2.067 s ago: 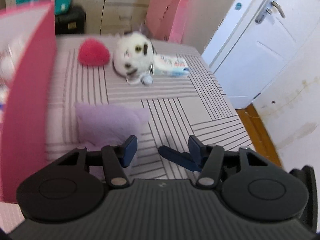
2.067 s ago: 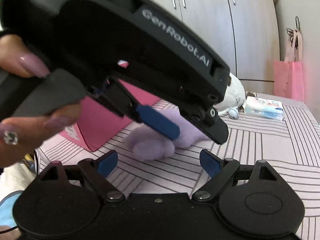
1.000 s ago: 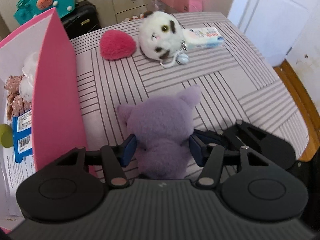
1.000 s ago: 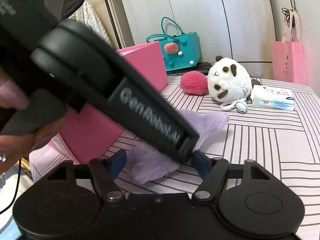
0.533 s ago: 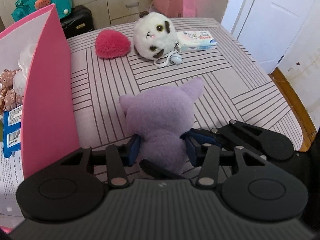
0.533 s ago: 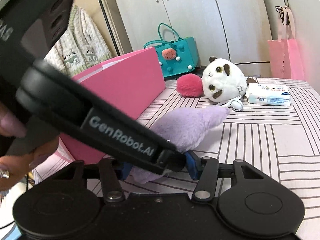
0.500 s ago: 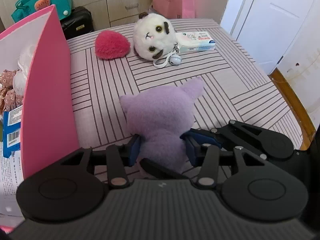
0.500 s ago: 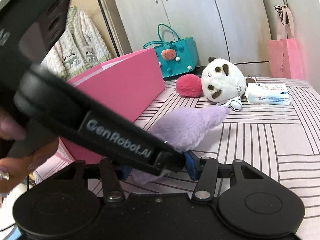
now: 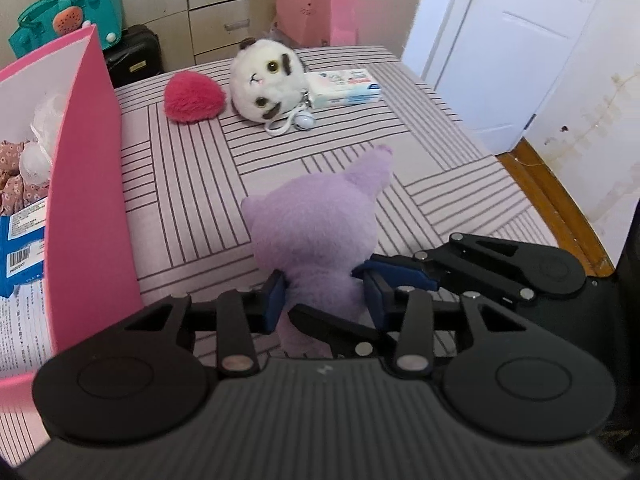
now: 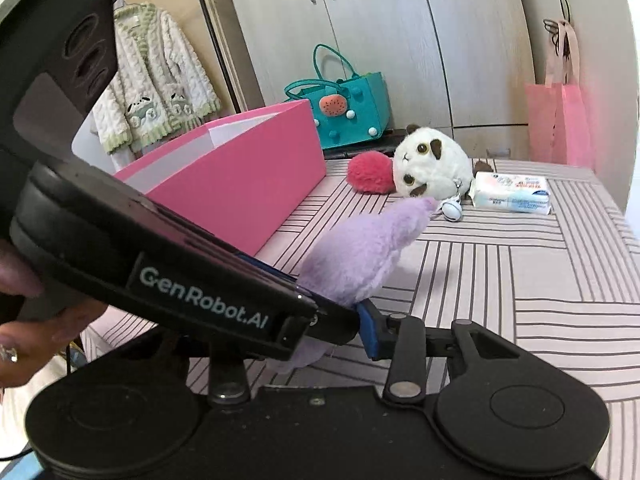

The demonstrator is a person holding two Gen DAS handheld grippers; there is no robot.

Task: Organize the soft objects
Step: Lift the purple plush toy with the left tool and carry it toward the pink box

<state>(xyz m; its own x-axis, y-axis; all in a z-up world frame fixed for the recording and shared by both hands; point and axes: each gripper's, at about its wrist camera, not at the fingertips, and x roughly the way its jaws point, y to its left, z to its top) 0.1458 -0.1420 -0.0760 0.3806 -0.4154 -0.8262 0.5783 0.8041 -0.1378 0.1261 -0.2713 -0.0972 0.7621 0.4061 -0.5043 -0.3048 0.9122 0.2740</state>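
Here both tongs [image 9: 322, 300] [image 10: 340, 330] — closing — pinch the purple plush [image 9: 320, 232], its ear pointing toward the panda [image 9: 268, 78].

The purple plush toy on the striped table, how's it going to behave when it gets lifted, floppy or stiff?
Probably floppy: the purple plush toy pinches in where the left gripper squeezes it, so its free ear may sag. Likely light for its size, being fuzzy and stuffed. The fur should grip the pads, with the right gripper also clamped on, so slipping seems unlikely.

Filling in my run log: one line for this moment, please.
left tool: closing, pads on purple plush | right tool: closing, same plush between pads | pink box: open beside
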